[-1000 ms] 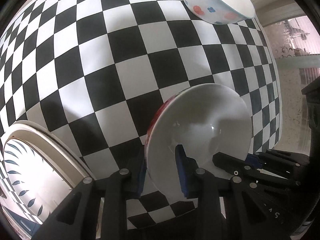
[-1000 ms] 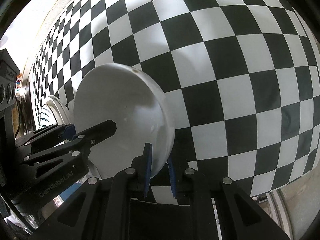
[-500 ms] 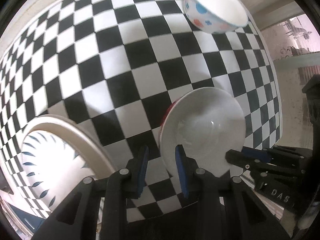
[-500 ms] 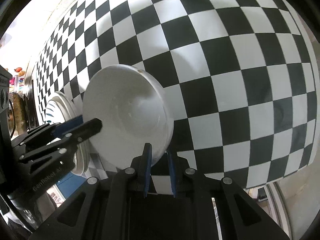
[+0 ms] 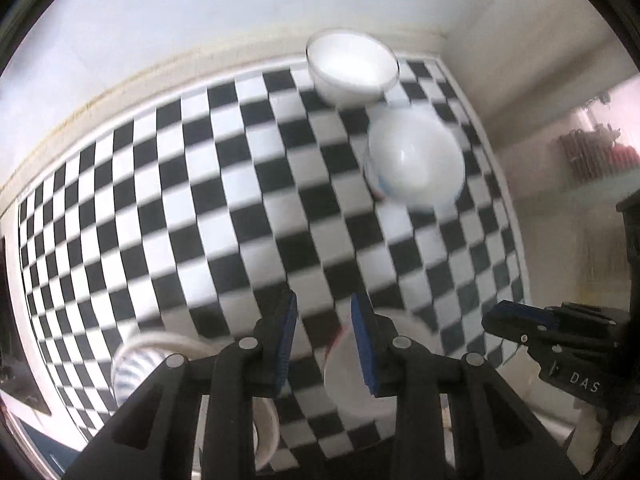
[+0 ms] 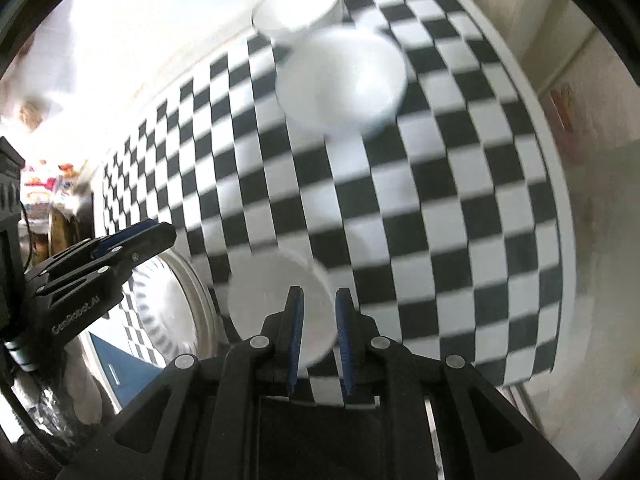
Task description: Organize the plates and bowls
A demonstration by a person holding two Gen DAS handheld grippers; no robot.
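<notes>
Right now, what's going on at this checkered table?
A person holds a gripper in each hand above the table. Neither grips anything. The left gripper is nearly closed and empty. The right gripper has just been opening its jaws, with nothing clamped between them. Below them a white bowl sits on the table beside a patterned plate. Two more bowls stand at the far end, a spotted bowl and a far bowl behind it.
</notes>
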